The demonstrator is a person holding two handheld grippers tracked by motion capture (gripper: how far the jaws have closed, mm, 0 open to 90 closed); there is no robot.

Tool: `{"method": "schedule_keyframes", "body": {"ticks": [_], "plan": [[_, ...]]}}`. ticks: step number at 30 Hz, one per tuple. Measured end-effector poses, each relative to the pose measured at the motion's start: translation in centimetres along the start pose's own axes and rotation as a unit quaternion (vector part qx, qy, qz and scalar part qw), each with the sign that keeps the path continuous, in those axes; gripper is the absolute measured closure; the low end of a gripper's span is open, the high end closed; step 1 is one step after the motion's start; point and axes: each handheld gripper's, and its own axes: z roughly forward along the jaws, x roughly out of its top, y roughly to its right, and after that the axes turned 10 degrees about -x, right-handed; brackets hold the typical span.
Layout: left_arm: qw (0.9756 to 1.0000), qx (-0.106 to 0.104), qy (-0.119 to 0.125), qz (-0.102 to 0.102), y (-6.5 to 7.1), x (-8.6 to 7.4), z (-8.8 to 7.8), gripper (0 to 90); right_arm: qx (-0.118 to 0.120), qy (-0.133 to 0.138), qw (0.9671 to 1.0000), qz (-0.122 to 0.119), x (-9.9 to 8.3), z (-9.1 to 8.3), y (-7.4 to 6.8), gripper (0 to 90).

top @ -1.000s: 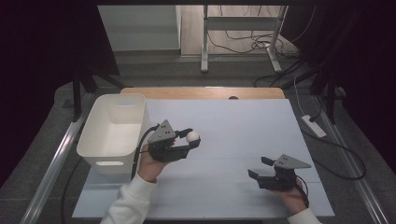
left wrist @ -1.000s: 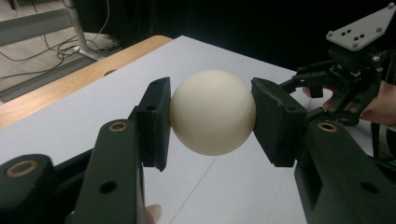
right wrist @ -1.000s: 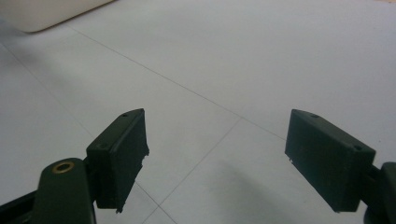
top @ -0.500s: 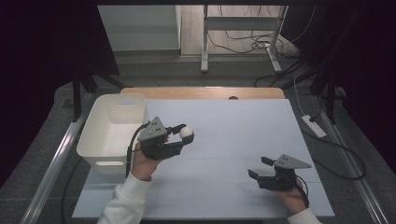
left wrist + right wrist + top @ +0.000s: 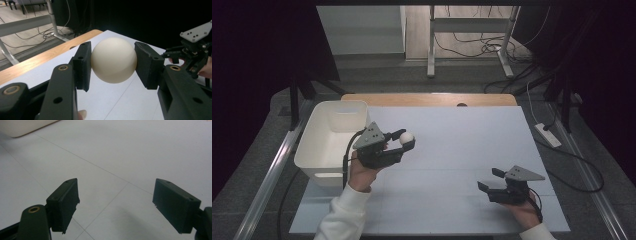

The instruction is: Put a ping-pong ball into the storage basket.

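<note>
My left gripper (image 5: 404, 139) is shut on a cream-white ball (image 5: 406, 137), held above the left part of the white table (image 5: 462, 145), just right of the white bin (image 5: 329, 140). In the left gripper view the ball (image 5: 113, 60) sits squeezed between both black pads (image 5: 83, 65), with the gripper (image 5: 113, 65) pointing across the table. My right gripper (image 5: 488, 180) rests low near the front right of the table, jaws open. In the right gripper view the gripper (image 5: 116, 205) has nothing but bare tabletop between its spread pads (image 5: 63, 203).
The white bin stands at the table's left edge, its corner (image 5: 22, 126) seen in the right gripper view. A wooden strip (image 5: 427, 99) runs along the far edge. A power strip (image 5: 548, 135) and cables lie on the floor at right. My other gripper (image 5: 195, 47) appears at the right of the left gripper view.
The left gripper with the ball has drifted a little left and up toward the bin. The right gripper has stayed where it was.
</note>
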Motion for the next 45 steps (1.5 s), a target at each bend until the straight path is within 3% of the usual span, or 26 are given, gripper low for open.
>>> {"method": "schedule_keyframes", "body": {"ticks": [5,17,27,45], "plan": [[0.9999,0.011,0.003,0.005,-0.3,0.7,-0.4,50.7,0.002,-0.001,1.0,0.004,0.0,0.0,0.1,21.0],[0.9978,0.061,-0.008,-0.025,-2.4,0.9,-1.9,50.7,0.005,0.003,1.0,0.004,0.0,0.0,0.2,20.9],[0.9962,0.08,-0.006,-0.033,-3.3,0.8,-3.2,50.7,0.003,0.0,1.0,0.003,0.0,0.0,0.1,21.0],[0.9911,0.12,-0.01,-0.057,-5.3,0.6,-4.9,50.7,0.004,0.0,1.0,0.001,0.0,0.1,0.1,21.0]]}}
